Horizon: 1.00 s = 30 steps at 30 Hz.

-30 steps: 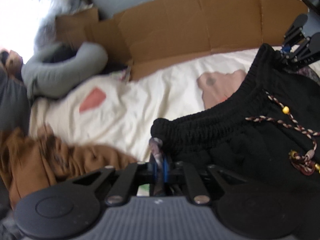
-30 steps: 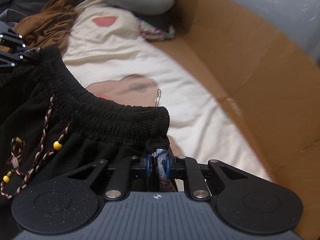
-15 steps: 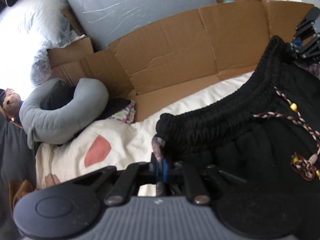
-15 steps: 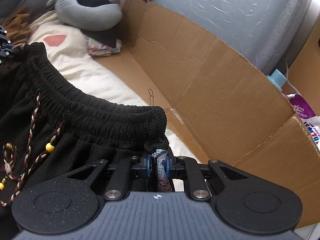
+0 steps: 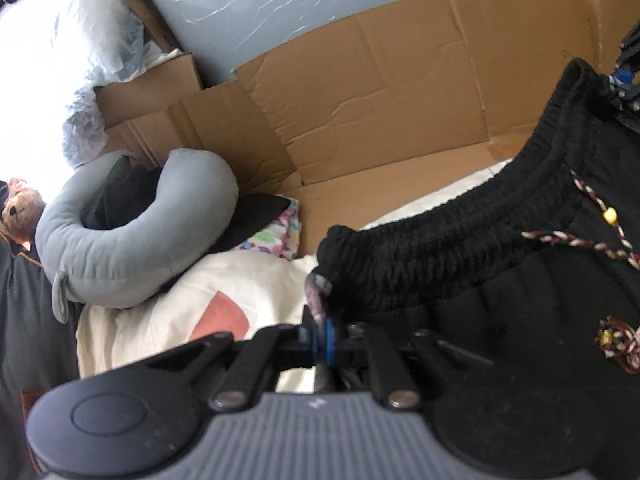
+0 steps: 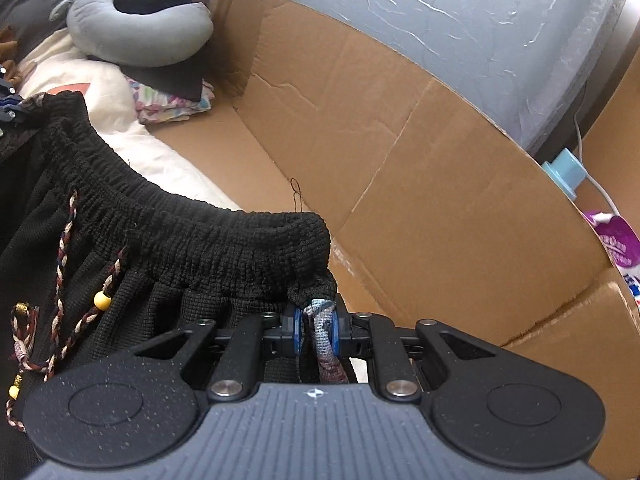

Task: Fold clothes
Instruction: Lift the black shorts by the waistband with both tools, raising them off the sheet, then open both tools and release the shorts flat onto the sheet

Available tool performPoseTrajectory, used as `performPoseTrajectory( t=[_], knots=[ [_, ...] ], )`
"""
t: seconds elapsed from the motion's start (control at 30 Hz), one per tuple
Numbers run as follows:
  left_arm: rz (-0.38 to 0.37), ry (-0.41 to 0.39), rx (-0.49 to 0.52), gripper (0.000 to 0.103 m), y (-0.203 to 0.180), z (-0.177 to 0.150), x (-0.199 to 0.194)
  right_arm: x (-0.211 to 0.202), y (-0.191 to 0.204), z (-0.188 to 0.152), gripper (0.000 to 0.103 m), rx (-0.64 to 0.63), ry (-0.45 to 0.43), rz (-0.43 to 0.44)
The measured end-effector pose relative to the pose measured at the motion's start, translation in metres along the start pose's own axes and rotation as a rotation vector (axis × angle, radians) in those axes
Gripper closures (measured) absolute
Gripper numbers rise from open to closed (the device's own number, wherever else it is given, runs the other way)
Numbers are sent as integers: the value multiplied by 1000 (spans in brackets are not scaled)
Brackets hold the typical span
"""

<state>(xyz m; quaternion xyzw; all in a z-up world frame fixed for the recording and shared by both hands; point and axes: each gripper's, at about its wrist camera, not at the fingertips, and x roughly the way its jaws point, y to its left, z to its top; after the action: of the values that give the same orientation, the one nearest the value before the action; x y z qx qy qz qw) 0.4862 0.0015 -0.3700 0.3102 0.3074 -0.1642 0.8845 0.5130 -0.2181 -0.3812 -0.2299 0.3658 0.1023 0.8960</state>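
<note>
A: Shorts (image 6: 168,264) are held up over the bed (image 5: 256,284), waistband stretched betw. both grippers; left gripper (image 5: 324,334) and right gripper (image 6: 316,330) fingers are each pinched on a side seam.

B: Tension should be kept even, corners level, before it's laid flat.

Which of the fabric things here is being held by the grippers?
The black shorts, the pair with an elastic waistband and beaded cord; both grippers pinch its corners. The grey neck pillow and cream blanket lie untouched.
</note>
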Motion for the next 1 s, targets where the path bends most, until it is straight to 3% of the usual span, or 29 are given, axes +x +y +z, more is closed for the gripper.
performPoseTrajectory(
  t=[0.27,0.33,0.37,0.43,0.47,0.6,1.0],
  knots=[
    [-12,59,-18,98,3,14,31,25,2,13,90,31,35,-30],
    [-46,119,-62,92,3,14,44,36,4,12,87,35,61,-37],
    [-47,146,-71,89,2,12,48,41,6,11,76,36,79,-38],
    [-28,173,-80,74,1,9,51,49,8,8,73,24,112,-54],
    [-23,180,-86,74,2,8,52,48,8,7,72,21,108,-56],
    [-42,150,-127,71,13,4,39,37,-4,5,57,43,80,-62],
    [-109,96,-143,71,11,12,1,-14,-39,-16,57,75,50,15]
  ],
)
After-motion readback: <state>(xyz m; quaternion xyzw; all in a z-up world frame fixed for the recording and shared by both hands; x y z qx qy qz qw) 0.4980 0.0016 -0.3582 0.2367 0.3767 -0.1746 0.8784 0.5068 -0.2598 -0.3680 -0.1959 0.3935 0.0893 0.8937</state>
